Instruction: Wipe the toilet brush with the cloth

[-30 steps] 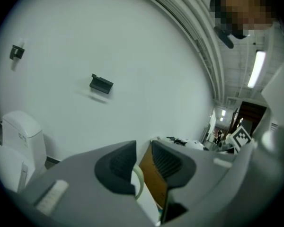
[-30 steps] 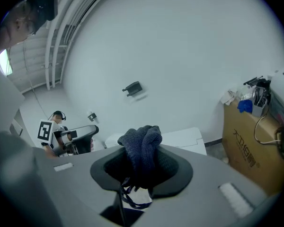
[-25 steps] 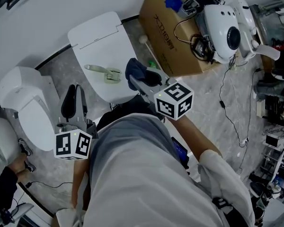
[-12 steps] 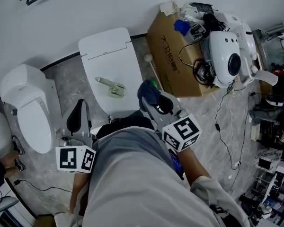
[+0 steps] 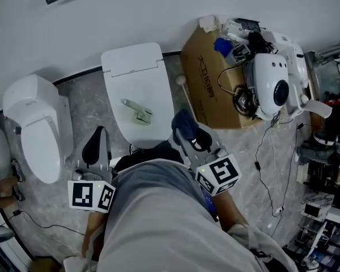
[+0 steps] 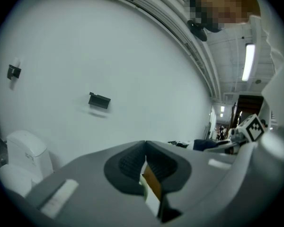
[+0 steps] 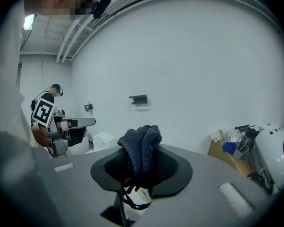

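Observation:
A pale green toilet brush (image 5: 137, 111) lies on the shut lid of the middle toilet (image 5: 133, 72). My right gripper (image 5: 188, 130) hovers at the lid's near right corner, shut on a dark blue cloth (image 5: 183, 122) that bunches up between its jaws. The right gripper view shows that cloth (image 7: 141, 143) pinched in the right gripper (image 7: 141, 159). My left gripper (image 5: 96, 144) hangs left of the bowl, beside the toilet, shut with nothing in it. Its jaws meet in the left gripper view, where the left gripper (image 6: 145, 149) points at the white wall.
A second white toilet (image 5: 37, 120) stands at the left. Right of the middle toilet sit a cardboard box (image 5: 212, 81) with cables and a white machine (image 5: 272, 47). A stick with a pale ball end (image 5: 181, 81) lies between toilet and box. Cables trail on the floor (image 5: 272, 152).
The head view has shifted, so the toilet sits lower and further right in frame. My right gripper with the cloth has drawn slightly back from the brush. The left gripper has hardly moved.

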`<state>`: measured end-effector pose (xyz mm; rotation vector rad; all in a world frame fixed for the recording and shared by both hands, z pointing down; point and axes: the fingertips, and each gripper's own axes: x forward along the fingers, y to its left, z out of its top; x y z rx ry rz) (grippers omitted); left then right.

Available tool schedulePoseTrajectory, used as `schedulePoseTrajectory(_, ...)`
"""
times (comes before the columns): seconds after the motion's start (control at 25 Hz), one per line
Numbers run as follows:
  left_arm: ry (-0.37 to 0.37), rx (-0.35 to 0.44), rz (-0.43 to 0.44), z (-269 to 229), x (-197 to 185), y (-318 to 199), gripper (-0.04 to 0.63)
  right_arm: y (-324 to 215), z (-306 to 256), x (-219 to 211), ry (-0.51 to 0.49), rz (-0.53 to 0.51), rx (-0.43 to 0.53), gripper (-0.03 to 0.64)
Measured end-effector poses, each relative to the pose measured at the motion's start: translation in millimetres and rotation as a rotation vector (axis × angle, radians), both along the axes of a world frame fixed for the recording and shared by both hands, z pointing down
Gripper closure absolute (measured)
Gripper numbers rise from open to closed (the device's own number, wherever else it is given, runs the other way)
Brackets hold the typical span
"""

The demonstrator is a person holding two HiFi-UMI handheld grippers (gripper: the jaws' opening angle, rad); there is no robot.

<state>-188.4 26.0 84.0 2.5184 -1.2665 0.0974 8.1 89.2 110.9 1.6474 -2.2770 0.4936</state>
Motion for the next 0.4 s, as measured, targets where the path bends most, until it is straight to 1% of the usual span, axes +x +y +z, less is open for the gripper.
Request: schedulePoseTrajectory(0.4, -0.006, 0.008, 0.023, 0.2, 4.1, 7.3, 0.595, 3.1, 0.9, -4.7, -0.011, 0.021, 0.005, 0.511)
